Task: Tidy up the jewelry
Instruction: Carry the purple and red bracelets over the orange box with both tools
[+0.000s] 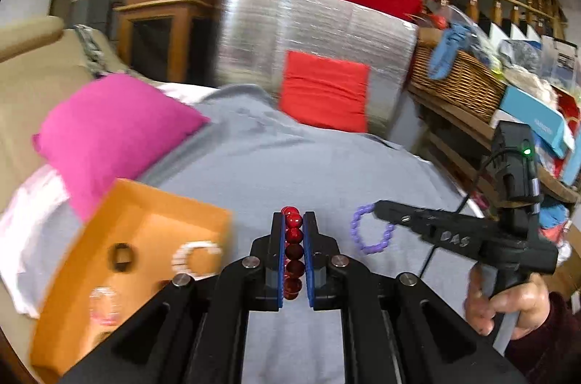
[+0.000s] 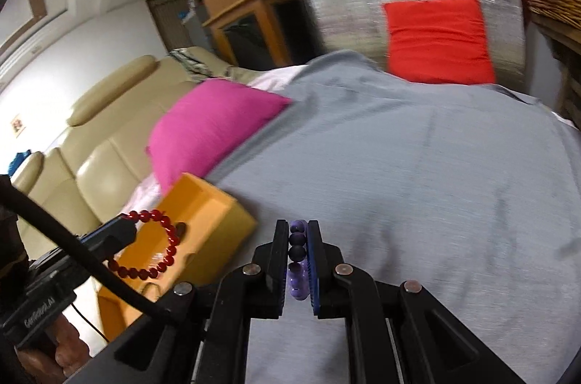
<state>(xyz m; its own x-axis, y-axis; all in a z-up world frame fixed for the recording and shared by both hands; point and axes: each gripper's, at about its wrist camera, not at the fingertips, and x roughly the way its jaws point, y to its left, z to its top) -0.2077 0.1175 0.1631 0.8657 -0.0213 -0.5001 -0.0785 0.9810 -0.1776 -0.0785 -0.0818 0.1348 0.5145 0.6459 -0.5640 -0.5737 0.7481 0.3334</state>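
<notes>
My left gripper (image 1: 293, 220) is shut on a red bead bracelet (image 1: 293, 249) and holds it above the grey cloth (image 1: 290, 159). It shows at the left of the right wrist view, where the red bracelet (image 2: 159, 246) hangs in front of the orange box (image 2: 203, 213). My right gripper (image 2: 298, 225) is shut on a purple bead bracelet (image 2: 297, 260); in the left wrist view that gripper (image 1: 377, 208) is at the right with the purple bracelet (image 1: 370, 231) hanging from it. The orange box (image 1: 138, 202) at the lower left holds a white bead bracelet (image 1: 196, 257), a dark ring (image 1: 121, 257) and a pale pink bracelet (image 1: 103, 306).
A pink cushion (image 1: 109, 133) lies behind the box and a red cushion (image 1: 325, 90) leans on a silver foil-wrapped block (image 1: 308, 32) at the back. A wicker basket (image 1: 461, 82) and cluttered shelves stand at the right. A beige sofa (image 2: 90, 148) is at the left.
</notes>
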